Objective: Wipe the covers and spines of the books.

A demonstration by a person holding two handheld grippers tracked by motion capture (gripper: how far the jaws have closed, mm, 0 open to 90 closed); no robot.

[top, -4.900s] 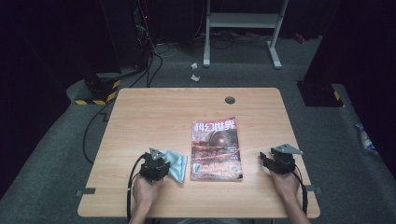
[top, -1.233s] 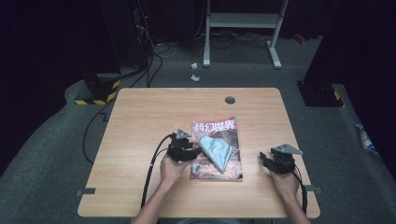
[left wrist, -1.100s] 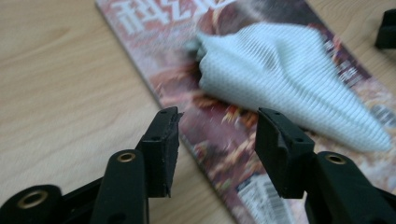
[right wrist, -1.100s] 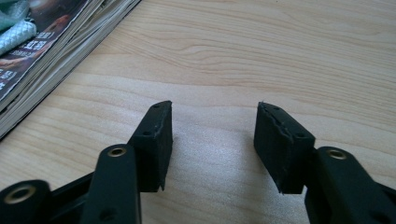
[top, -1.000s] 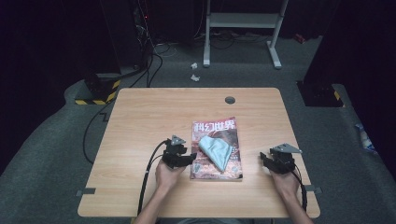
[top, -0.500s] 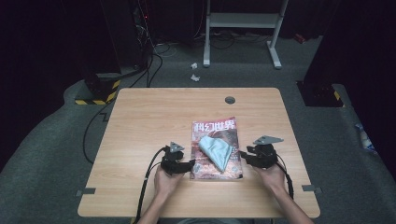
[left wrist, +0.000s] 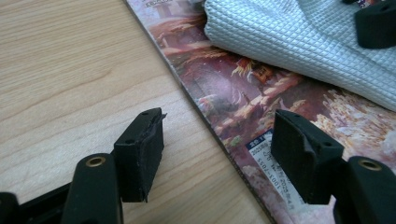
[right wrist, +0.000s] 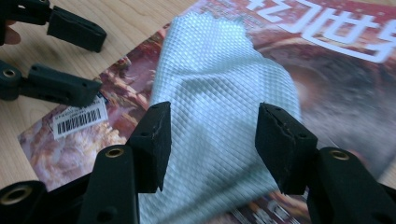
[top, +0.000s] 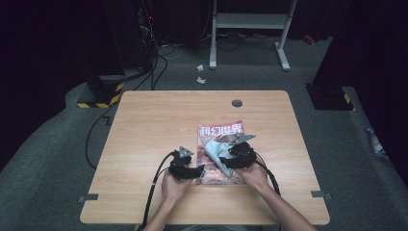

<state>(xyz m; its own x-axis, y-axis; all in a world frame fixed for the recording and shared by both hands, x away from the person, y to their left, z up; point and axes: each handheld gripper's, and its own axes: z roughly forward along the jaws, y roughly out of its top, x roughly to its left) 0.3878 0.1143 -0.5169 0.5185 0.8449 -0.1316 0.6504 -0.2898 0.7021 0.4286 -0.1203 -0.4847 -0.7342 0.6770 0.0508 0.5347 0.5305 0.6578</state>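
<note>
Dark floor and cabling surround a pale wooden table (top: 144, 125), on which a magazine (top: 217, 132) lies flat near the person's edge. On its cover a light blue waffle-weave cloth (right wrist: 215, 107) is spread loosely, somewhat crumpled.

The right gripper (right wrist: 212, 140) is poised over the cloth with its jaws wide, having just been opening; cloth is seen between them but is not pinched. The left gripper (left wrist: 219, 149) is held wide as well, having just been opening, astride the magazine's left edge with nothing clamped.

If the cloth is pinched too deep, the cover could probably be caught and creased. Were the magazine left unpinned, it might be dragged along under the wiping cloth.
</note>
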